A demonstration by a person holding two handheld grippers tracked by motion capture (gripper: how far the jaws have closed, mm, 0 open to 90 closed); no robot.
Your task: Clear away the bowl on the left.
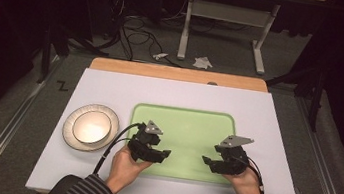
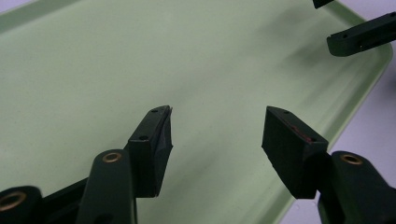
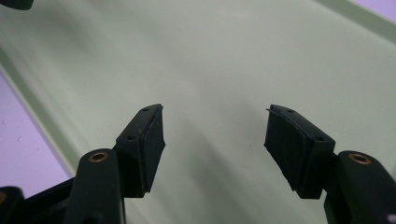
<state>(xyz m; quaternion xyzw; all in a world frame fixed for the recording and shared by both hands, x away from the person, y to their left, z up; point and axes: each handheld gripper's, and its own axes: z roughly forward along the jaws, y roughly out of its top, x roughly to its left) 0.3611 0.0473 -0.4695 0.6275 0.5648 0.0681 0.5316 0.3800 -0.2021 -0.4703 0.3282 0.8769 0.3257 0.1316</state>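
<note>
Left tool (image 1: 165, 153): over near-left part of green tray (image 1: 191, 130), jaws spread wide, holding nothing | Right tool (image 1: 208, 160): over tray's near-right part, jaws spread wide, holding nothing, facing left tool | Tray: centred on white worktop (image 1: 268, 119), bare | Bowl (image 1: 91, 127): on plate (image 1: 71, 134), left of tray

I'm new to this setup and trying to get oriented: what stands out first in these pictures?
The pale green tray at the middle of the white table draws the eye, bare under the open left gripper and right gripper, held over its near half. At its left sits a white bowl on a rimmed plate.
</note>
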